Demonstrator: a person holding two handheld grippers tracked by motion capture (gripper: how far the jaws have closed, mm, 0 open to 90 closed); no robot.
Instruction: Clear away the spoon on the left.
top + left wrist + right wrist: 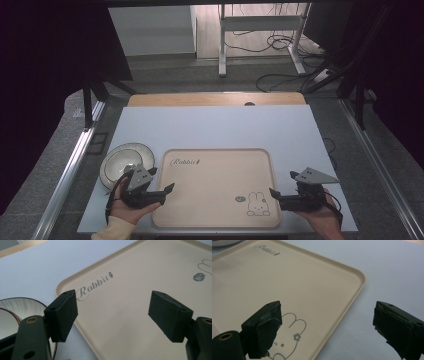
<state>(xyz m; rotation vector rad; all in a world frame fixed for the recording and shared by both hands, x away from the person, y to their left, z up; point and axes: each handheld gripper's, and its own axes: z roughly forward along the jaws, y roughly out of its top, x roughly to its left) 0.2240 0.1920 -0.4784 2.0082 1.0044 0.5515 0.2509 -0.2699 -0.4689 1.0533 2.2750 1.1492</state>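
A beige tray [215, 172], printed with the word "Rabbit" and a small rabbit drawing, lies at the front middle of the pale table. A white plate with a dark rim [120, 159] sits just left of it. My left gripper [161, 180] is open at the tray's left edge, its jaws straddling the rim beside the plate. In the left gripper view the left gripper [116, 315] has nothing between its jaws, above the tray [130, 285] and next to the plate [22, 306]. My right gripper [282, 183] is open over the tray's right edge; the right gripper [329, 327] is empty above the tray [287, 282].
The pale table top [215, 127] stretches back to a wooden strip [215, 99]. Metal rails [70, 170] run along both sides. Beyond the table stand a white desk frame [222, 45] and cables [280, 42] on the floor. A sliver of the plate [222, 242] shows far off.
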